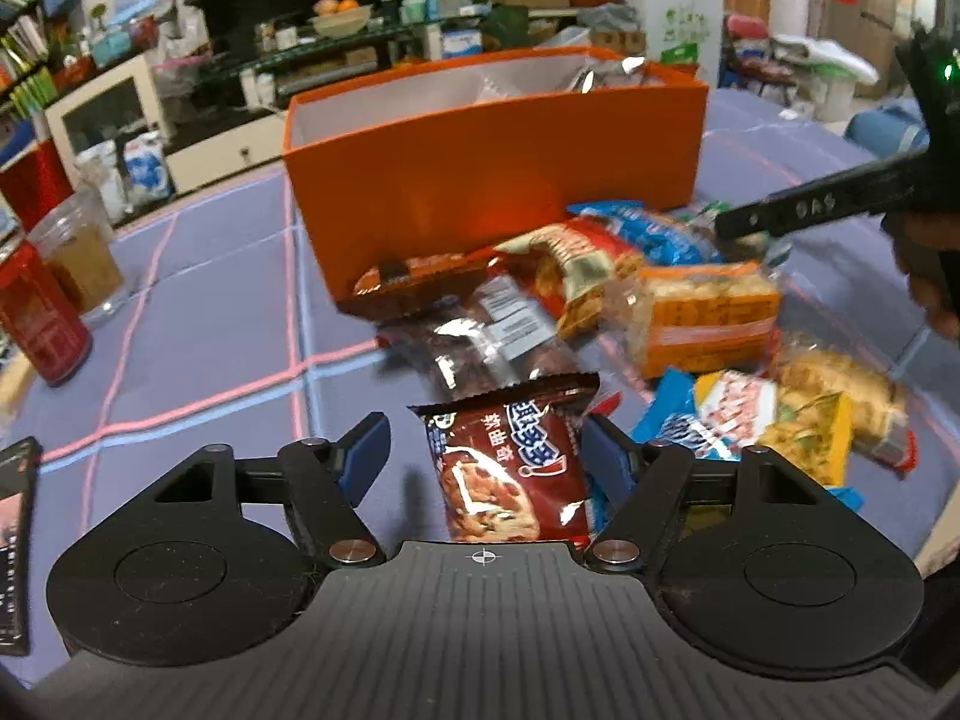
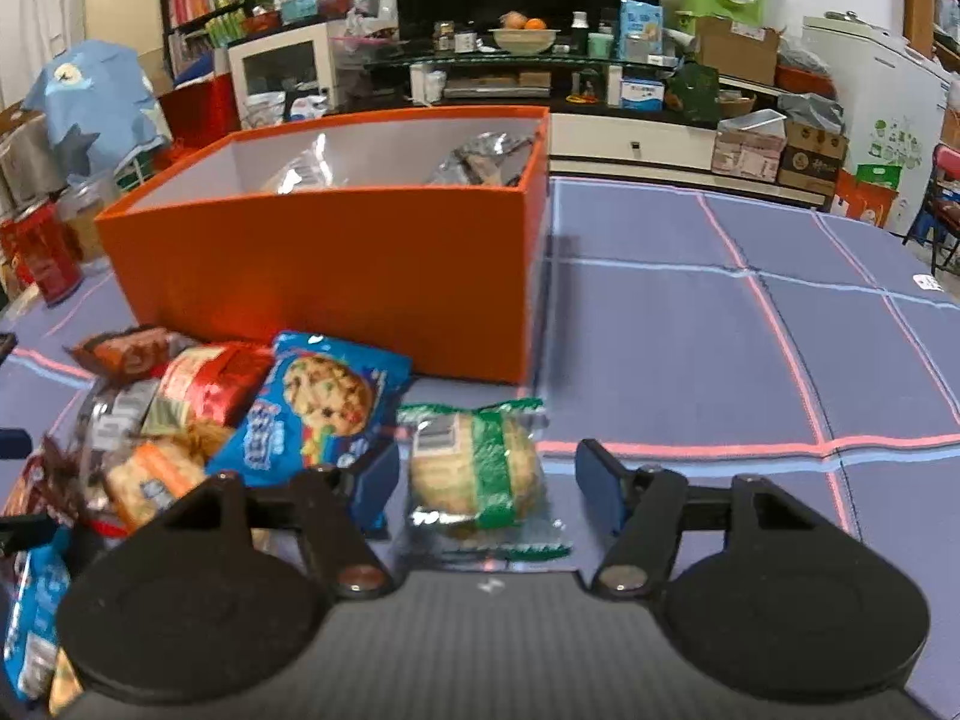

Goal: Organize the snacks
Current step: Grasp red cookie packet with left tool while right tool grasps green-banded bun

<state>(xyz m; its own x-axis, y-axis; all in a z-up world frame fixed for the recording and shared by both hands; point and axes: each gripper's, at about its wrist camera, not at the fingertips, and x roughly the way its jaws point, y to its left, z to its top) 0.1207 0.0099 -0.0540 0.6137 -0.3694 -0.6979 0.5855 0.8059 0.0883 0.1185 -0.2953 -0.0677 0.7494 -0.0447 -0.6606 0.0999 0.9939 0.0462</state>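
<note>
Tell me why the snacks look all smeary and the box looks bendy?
Left wrist view: the pile behind the brown cookie packet is streaked with motion blur, and the fisheye lens bows the orange box. Right wrist view: the green-wrapped cake is fairly sharp, the snacks at the left edge smear, and the tablecloth lines curve.

Even indoor light, motion-blurred snacks (image 1: 708, 312), fisheye edges

An orange box (image 2: 336, 276) stands mid-table, its top open with wrappers lying at the far end and free room inside the near end. Snack packets (image 1: 660, 312) crowd the cloth against the box's front wall, blocking any low approach there. Right of the box, the purple table (image 2: 750, 360) lies bare. Left of the box, a red can (image 1: 36, 324) and a plastic cup (image 1: 84, 264) narrow the passage.
</note>
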